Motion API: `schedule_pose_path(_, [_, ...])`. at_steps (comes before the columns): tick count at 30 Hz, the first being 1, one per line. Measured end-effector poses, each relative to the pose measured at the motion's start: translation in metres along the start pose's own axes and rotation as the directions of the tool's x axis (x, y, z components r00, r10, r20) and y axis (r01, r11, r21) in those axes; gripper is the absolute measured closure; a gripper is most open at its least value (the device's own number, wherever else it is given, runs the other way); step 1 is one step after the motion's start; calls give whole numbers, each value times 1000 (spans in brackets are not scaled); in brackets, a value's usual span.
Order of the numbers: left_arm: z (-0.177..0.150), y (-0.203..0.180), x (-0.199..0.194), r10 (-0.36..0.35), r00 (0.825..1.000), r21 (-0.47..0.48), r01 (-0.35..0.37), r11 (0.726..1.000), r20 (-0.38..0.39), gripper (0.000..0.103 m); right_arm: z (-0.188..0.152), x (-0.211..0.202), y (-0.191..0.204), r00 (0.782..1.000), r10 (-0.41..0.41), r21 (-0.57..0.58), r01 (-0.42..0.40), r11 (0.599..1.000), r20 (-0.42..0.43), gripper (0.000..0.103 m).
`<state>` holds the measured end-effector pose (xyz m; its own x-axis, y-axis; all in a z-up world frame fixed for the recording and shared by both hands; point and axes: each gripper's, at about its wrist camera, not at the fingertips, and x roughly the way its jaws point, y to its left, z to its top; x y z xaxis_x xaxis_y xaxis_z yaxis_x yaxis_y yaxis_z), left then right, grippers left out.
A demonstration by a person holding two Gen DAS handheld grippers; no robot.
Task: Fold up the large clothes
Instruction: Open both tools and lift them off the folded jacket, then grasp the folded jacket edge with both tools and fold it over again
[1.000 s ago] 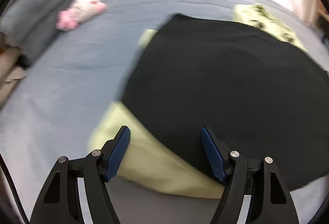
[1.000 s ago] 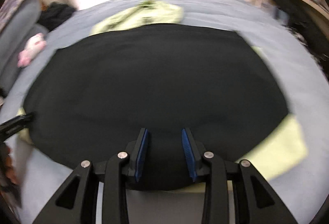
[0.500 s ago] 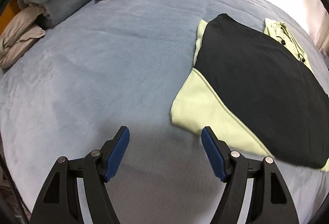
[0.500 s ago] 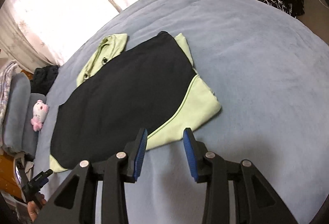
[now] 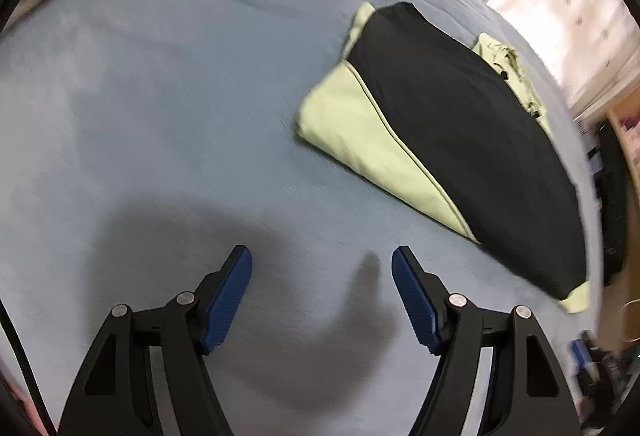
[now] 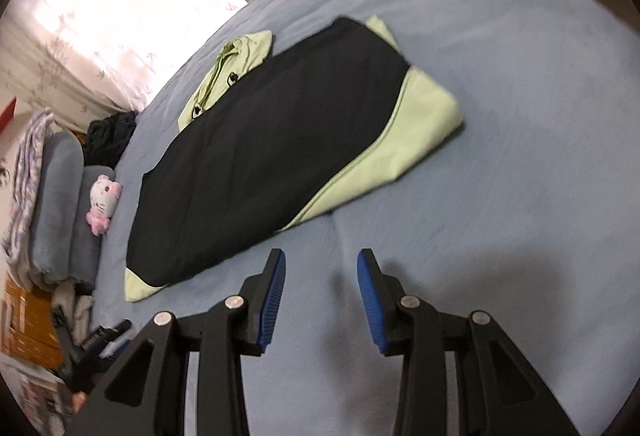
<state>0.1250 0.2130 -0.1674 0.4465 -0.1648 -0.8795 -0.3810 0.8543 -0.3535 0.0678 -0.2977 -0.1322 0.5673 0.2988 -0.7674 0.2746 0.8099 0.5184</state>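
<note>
Two open grippers, L [image 5: 322, 268] & R [image 6: 321, 272], beside folded hoodie [image 6: 280, 140].

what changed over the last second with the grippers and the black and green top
Both grippers backed off the black and green top: a second ago their fingers were over it, now the left gripper and right gripper hang over bare blue bedding, one toward each end. Neither took hold of anything. The top lies flat as before; the pink plush toy stayed put.

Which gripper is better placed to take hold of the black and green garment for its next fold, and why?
Probably the right gripper: the garment lies just ahead of its empty, open jaws. The left gripper, also open, sits over bare blanket, with the garment further off.
</note>
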Motion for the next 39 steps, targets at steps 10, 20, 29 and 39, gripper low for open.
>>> schedule_pose_path(10, [21, -19, 33, -98, 994, -60, 101, 993, 58, 14, 12, 54, -20, 994, 106, 219, -102, 970, -10, 59])
schedule_pose_path(20, [53, -40, 64, -134, 981, -64, 144, 987, 141, 9, 32, 83, -19, 985, 156, 296, -171, 940, 71, 59])
schedule_pose_path(29, [75, -51, 78, -135, 961, -104, 164, 981, 241, 91, 53, 105, -5, 987, 115, 271, -143, 952, 115, 59])
schedule_pose_path(39, [63, -58, 44, -120, 941, -87, 155, 984, 317, 97, 51, 76, 15, 979, 96, 149, -123, 981, 180, 94])
